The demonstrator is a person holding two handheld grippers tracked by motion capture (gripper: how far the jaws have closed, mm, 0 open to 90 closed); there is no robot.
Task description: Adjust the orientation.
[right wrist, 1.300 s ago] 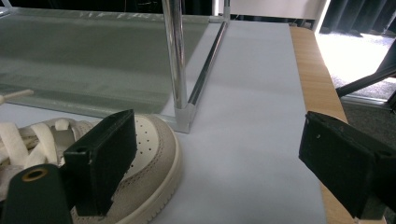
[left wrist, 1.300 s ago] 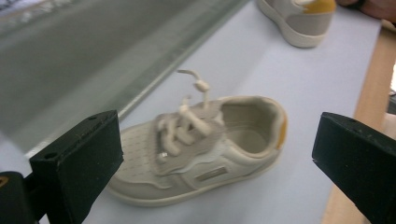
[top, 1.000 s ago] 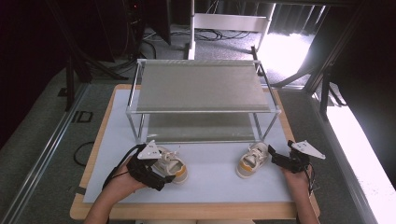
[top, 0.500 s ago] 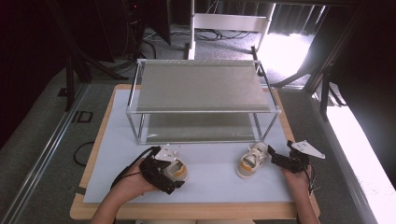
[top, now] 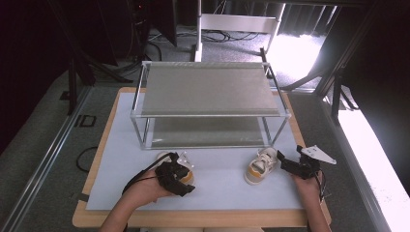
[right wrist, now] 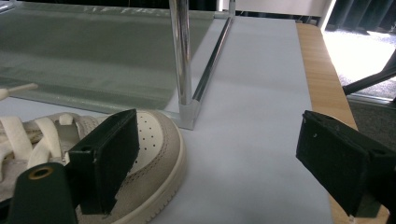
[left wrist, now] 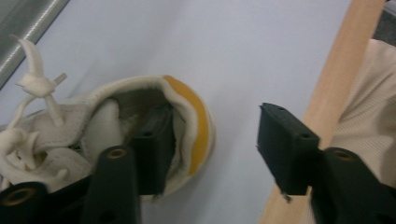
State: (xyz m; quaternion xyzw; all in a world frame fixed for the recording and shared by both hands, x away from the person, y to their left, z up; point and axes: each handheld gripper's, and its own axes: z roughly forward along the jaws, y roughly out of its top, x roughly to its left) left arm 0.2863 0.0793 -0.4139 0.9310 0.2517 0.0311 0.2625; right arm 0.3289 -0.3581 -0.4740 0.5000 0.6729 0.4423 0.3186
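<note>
Vs 1 s ago: left gripper [top: 180,170] has slid down over the left sneaker [top: 170,163] w/ hand rolled inward; it now covers most of the shoe. Right gripper [top: 286,164] and right sneaker [top: 258,165] look unchanged.

Left gripper view: jaws spread wide, one jaw pushed into the heel opening of the left sneaker [left wrist: 116,126], inside the yellow-edged collar; other jaw out over the mat toward the table's wood edge. Not pinching.

Right gripper view: jaws also wide apart, one jaw low beside the perforated toe of the right sneaker [right wrist: 144,154], other well off over bare mat. Contact w/ toe: can't tell.

Surface: pale grey-white mat [top: 217,188] on a wooden table [top: 82,217]. A two-tier metal-frame shoe rack [top: 208,89] w/ grey mesh shelves stands at the back of the mat; both sneakers sit on the mat just in front of it, left and right, well apart. Right sneaker's toe lies near the rack's front corner post [right wrist: 182,56].

Room: dark, grey floor, cables and stands behind, bright light patch at right.

Hard to see: left sneaker mostly hidden under gripper in high view; laces cut off at frame edge in both gripper views. A beige sleeve [left wrist: 369,116] shows at the right edge of the left gripper view.
</note>
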